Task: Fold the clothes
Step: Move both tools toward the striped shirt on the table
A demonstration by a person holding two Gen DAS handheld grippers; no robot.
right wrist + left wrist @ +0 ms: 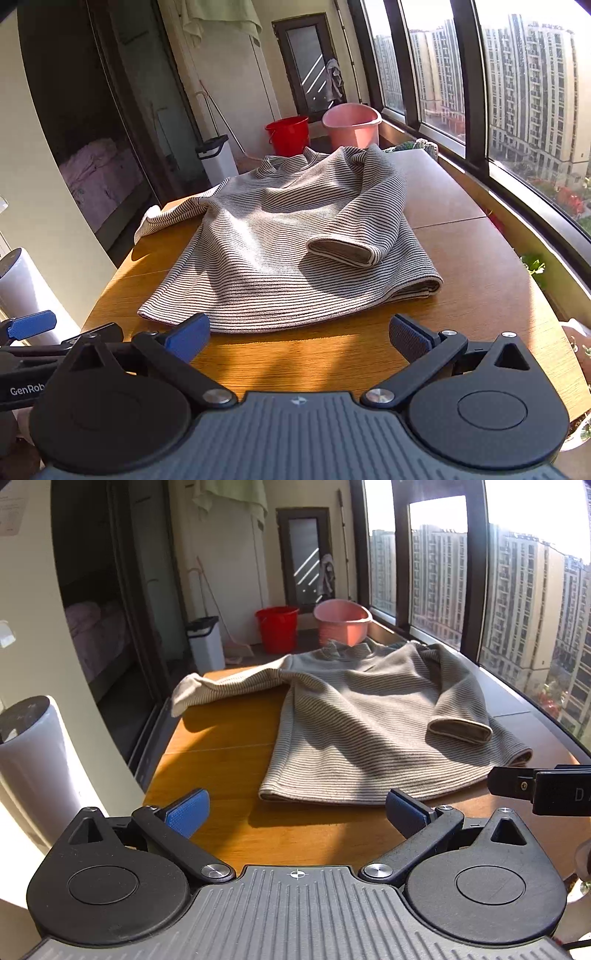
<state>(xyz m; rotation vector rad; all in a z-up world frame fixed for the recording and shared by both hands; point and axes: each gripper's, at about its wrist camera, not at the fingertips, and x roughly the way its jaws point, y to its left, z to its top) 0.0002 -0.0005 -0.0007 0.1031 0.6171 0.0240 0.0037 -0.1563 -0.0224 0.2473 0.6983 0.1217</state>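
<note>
A striped beige long-sleeved sweater (354,723) (280,243) lies spread on the wooden table (221,760) (480,280). One sleeve stretches out to the left (221,686), the other is folded across the body with its cuff (461,731) (343,253) on top. My left gripper (295,812) hovers open short of the hem, nothing between its blue pads. My right gripper (299,334) is open too, just short of the hem. In the left wrist view the right gripper's black body (543,786) shows at the right edge.
A red bucket (277,627) (288,134), a pink basin (343,622) (352,123) and a white bin (205,642) stand beyond the table. A white cylinder (33,760) stands at the left. Windows run along the right. Potted plants (535,266) sit by the table's right edge.
</note>
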